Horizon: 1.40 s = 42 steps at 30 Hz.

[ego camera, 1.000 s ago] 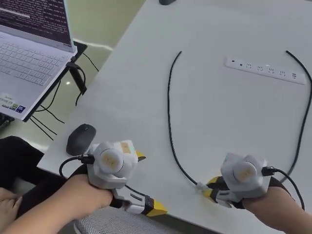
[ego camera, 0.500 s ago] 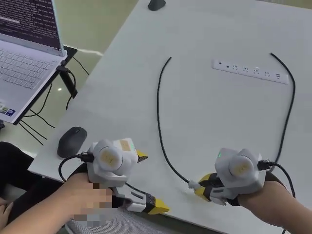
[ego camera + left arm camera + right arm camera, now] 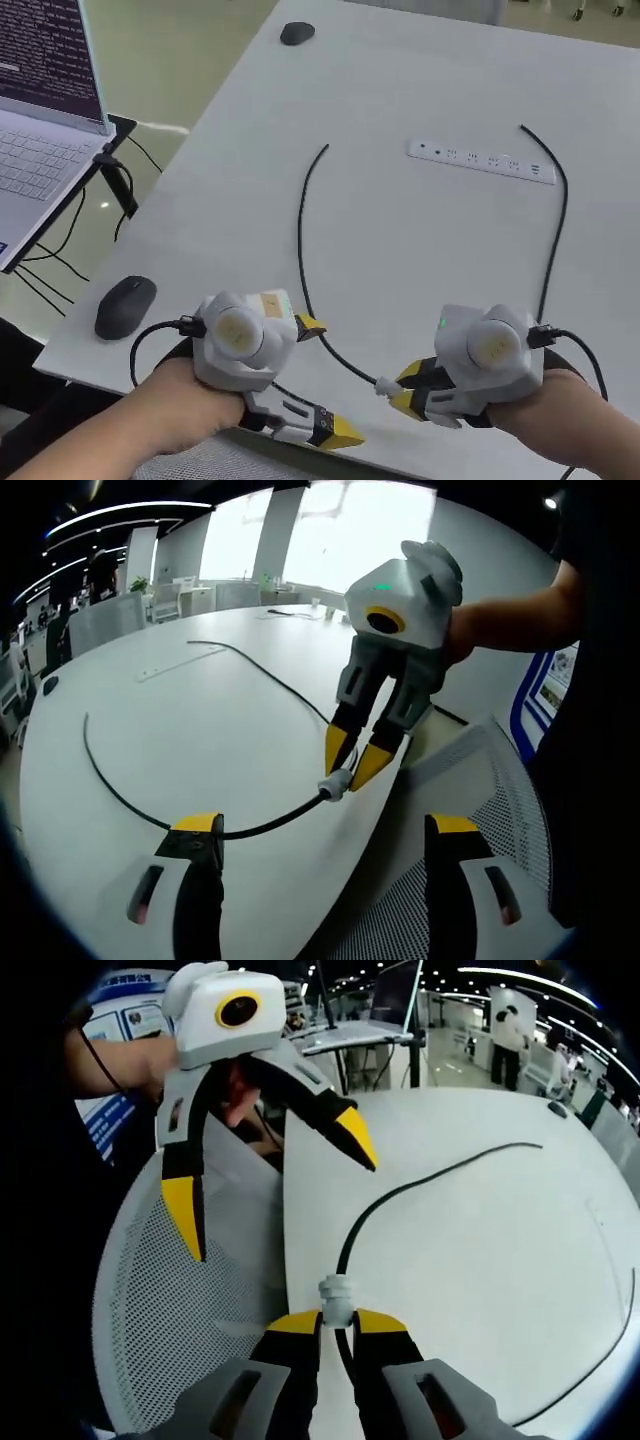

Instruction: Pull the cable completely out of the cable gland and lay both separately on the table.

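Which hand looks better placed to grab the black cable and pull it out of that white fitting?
Left, probably. The left gripper is open, with the cable running close in front of its jaws. The right gripper is shut on the cable gland, so it can only hold that end.
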{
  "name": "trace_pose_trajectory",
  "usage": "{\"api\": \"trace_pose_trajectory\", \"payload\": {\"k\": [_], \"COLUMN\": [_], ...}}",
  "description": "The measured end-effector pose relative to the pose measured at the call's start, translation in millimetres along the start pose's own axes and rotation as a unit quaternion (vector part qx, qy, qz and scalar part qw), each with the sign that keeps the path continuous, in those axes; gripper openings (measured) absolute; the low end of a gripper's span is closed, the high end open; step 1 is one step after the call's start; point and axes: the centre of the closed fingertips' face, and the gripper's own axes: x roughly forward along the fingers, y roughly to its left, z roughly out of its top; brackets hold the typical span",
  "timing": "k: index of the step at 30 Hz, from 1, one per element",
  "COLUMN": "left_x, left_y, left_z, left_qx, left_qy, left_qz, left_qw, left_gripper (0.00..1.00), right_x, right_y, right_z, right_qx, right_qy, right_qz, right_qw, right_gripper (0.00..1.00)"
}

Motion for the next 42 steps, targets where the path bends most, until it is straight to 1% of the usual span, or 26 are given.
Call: {"api": "trace_pose_trajectory", "payload": {"k": [1, 3, 7, 10, 13, 14, 17, 20, 23, 26, 30, 32, 35, 40, 42], "left_x": [1.9, 5.2, 9.3, 11.9, 15.5, 17.5, 21.1, 23.4, 24.9, 26.4, 27.6, 29.8, 30.6, 33.0, 32.8], "left_y": [-1.7, -3.6, -6.5, -8.9, -9.3, -11.7, -14.9, -16.3, -16.4, -18.9, -21.0, -20.5, -21.3, -27.9, -30.3], "left_z": [0.0, 0.5, 6.7, 13.7, 18.2, 21.2, 24.5, 28.5, 34.7, 39.9, 48.9, 47.7, 49.0, 50.3, 51.6], "left_qx": [0.006, 0.007, 0.008, 0.005, 0.0, -0.002, -0.001, 0.002, -0.002, -0.012, -0.014, -0.01, -0.008, -0.005, -0.006], "left_qy": [0.002, 0.003, -0.005, -0.019, -0.028, -0.035, -0.036, -0.04, -0.051, -0.06, -0.075, -0.071, -0.075, -0.078, -0.081], "left_qz": [-0.003, -0.007, -0.013, -0.02, -0.022, -0.028, -0.035, -0.038, -0.037, -0.044, -0.05, -0.051, -0.053, -0.066, -0.073], "left_qw": [1.0, 0.9999, 0.9999, 0.9996, 0.9994, 0.999, 0.9987, 0.9985, 0.998, 0.9972, 0.9958, 0.9961, 0.9958, 0.9947, 0.9941], "left_gripper": [0.81, 0.81, 0.77, 0.73, 0.71, 0.69, 0.65, 0.63, 0.62, 0.59, 0.54, 0.52, 0.48, 0.4, 0.35], "right_x": [-2.1, -5.7, -13.4, -20.1, -26.7, -29.9, -37.1, -43.0, -48.1, -52.4, -56.7, -58.1, -60.1, -63.2, -63.9], "right_y": [0.5, 2.1, 3.2, 5.2, 6.4, 6.7, 8.6, 9.5, 8.2, 9.0, 11.3, 12.3, 14.1, 15.1, 15.6], "right_z": [0.8, 1.9, 5.0, 7.0, 9.2, 10.6, 13.0, 15.5, 15.7, 15.9, 14.1, 12.4, 11.1, 10.8, 9.7], "right_qx": [-0.008, -0.013, -0.025, -0.037, -0.048, -0.053, -0.064, -0.075, -0.087, -0.095, -0.11, -0.114, -0.126, -0.132, -0.136], "right_qy": [0.001, 0.003, 0.003, 0.003, 0.0, -0.001, -0.003, -0.007, -0.008, -0.013, -0.016, -0.014, -0.015, -0.022, -0.023], "right_qz": [0.0, 0.003, 0.004, 0.005, 0.004, 0.002, 0.002, 0.003, 0.001, 0.004, 0.006, 0.008, 0.011, 0.015, 0.015], "right_qw": [1.0, 0.9999, 0.9997, 0.9993, 0.9988, 0.9986, 0.9979, 0.9972, 0.9962, 0.9954, 0.9938, 0.9934, 0.9919, 0.9909, 0.9904], "right_gripper": [0.06, 0.06, 0.06, 0.06, 0.06, 0.06, 0.06, 0.06, 0.06, 0.06, 0.06, 0.06, 0.06, 0.06, 0.06]}}
